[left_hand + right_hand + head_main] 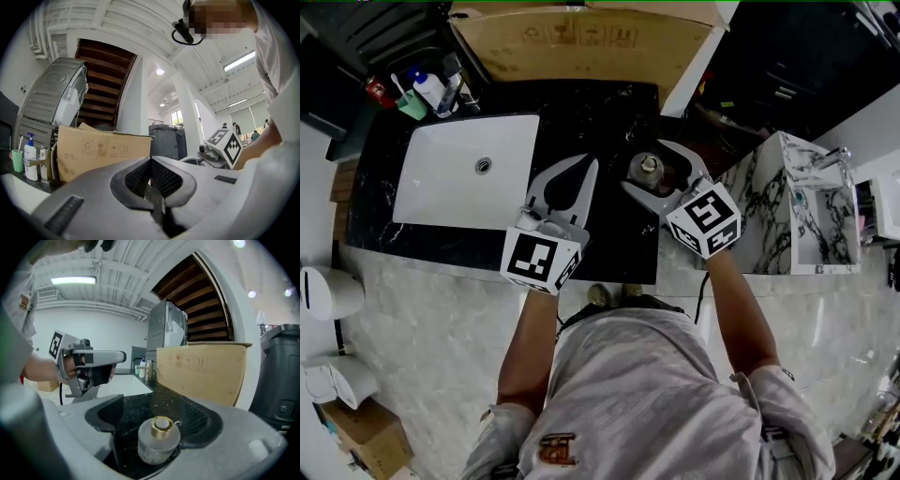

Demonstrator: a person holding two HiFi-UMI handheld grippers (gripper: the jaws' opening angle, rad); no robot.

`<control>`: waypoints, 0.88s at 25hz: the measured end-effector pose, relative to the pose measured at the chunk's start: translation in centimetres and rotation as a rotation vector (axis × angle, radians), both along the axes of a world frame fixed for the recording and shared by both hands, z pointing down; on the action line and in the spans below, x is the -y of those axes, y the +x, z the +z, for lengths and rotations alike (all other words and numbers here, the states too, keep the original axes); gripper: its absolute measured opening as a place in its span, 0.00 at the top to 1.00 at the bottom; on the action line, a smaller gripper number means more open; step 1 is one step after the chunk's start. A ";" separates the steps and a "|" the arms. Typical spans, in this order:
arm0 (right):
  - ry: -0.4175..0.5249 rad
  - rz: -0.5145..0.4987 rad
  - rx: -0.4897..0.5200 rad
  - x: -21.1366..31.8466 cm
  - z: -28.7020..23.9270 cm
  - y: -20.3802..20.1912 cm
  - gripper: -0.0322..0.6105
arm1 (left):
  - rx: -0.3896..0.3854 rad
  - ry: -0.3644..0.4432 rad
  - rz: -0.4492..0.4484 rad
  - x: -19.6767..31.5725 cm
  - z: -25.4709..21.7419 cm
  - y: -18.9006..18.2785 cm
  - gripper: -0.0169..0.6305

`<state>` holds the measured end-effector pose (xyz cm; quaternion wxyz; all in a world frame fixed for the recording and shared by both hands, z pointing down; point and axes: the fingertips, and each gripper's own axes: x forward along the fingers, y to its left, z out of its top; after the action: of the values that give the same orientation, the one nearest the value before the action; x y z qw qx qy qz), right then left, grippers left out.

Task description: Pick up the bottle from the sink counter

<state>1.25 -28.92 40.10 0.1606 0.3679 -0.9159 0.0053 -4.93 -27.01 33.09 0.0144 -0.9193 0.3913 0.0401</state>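
Observation:
A small frosted glass bottle (649, 169) (158, 442) with a gold collar stands upright on the black marble counter (600, 112), to the right of the sink. My right gripper (643, 165) (152, 405) is open, with one jaw on each side of the bottle. There is a gap between the pads and the glass. My left gripper (591, 164) (151, 161) hovers over the counter just left of the bottle, beside the sink's right rim. Its jaws are shut with nothing in them.
A white sink basin (469, 169) is set into the counter's left part. A soap dispenser (431, 91) and a green cup (412, 105) stand at the back left corner. A cardboard sheet (581, 42) leans behind the counter. A marble-patterned unit (787, 202) stands at the right.

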 end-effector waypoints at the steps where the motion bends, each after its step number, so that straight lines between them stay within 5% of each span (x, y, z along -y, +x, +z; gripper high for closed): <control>1: -0.011 -0.001 -0.002 0.2 0.6 0.1 0.38 | 0.001 -0.001 -0.005 0.1 0.1 -0.1 0.97; 22: -0.207 -0.051 -0.074 2.3 9.5 -0.2 0.32 | 0.026 -0.028 -0.053 1.3 1.1 -1.1 0.97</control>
<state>1.05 -31.20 49.57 0.2317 0.3257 -0.9129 0.0823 -6.02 -28.30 34.15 0.0074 -0.9091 0.4160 0.0223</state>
